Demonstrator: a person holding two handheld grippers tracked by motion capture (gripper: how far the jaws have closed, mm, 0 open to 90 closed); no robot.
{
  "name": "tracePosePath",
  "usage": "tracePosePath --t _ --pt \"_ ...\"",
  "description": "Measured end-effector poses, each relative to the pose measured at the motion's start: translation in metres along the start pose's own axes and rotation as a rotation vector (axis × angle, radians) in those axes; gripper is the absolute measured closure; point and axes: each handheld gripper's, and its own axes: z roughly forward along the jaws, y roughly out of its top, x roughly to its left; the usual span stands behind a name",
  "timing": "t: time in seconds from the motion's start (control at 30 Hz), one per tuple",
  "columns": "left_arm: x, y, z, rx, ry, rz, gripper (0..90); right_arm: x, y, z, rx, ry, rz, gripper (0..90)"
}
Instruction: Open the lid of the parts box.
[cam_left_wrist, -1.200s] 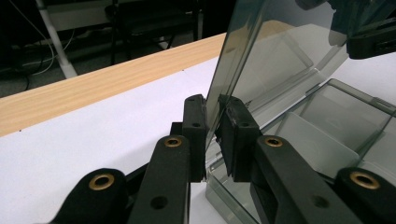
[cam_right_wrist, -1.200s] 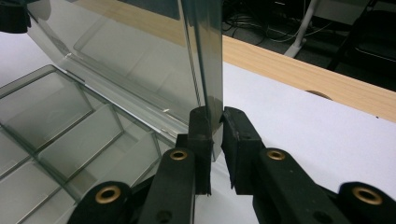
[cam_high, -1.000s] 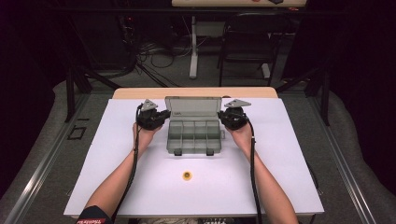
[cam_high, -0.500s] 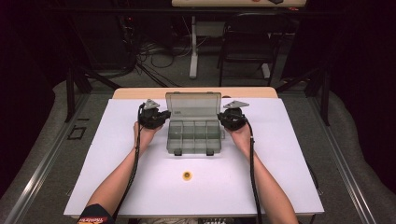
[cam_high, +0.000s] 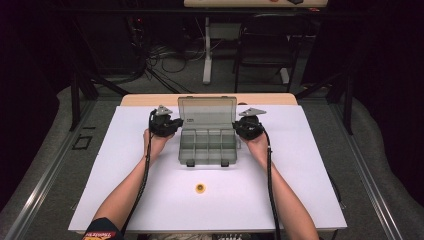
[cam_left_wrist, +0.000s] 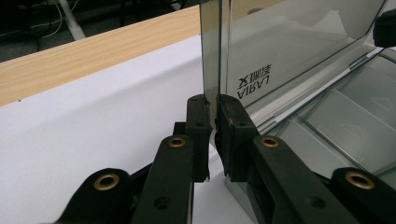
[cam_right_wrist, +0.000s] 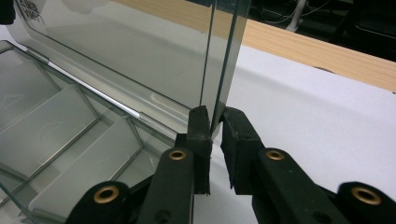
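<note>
with the left tool (cam_left_wrist: 212, 135) and right tool (cam_right_wrist: 215, 140) each clamped on a side edge of the box lid (cam_high: 207, 108), swing both evenly so the hinge does not twist.

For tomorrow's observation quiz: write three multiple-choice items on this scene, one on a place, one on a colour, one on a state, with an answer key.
1. Where does the small round ring lie?
A. on the white table cover, nearer the person than the box
B. in a compartment of the box
C. on the lid

2. What colour is that ring?
A. blue
B. yellow-orange
C. green

3. How does the lid of the clear compartment box stand?
A. closed flat
B. taken off and laid aside
C. raised, gripped at each side edge

Key: 1 A, it lies alone on the cover between box and person. 2 B, the high view shows that colour. 3 C, the left gripper and right gripper each have their fingers closed on a lid edge.
</note>
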Motion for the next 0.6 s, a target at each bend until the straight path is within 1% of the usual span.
tracePosePath --t 0.07,0.2,0.33,0.6 --pt "0.0005 -0.0002 0.0012 0.002 0.003 0.006 83.2 -0.0003 0.0 0.0004 -0.001 0.0 0.001 80.9" --pt "0.0014 -0.0003 0.0022 0.004 -0.002 -0.002 82.9 -0.0006 -0.0001 0.0008 -0.001 -0.002 0.0 80.5" --pt "0.001 0.0004 0.0038 0.02 0.006 0.011 82.4 -0.0014 -0.0002 0.0007 -0.001 0.0 0.002 79.7" --pt "0.0012 -0.0019 0.008 0.039 0.01 0.007 81.2 -0.0031 -0.0007 0.001 -0.005 0.0 0.008 76.4"
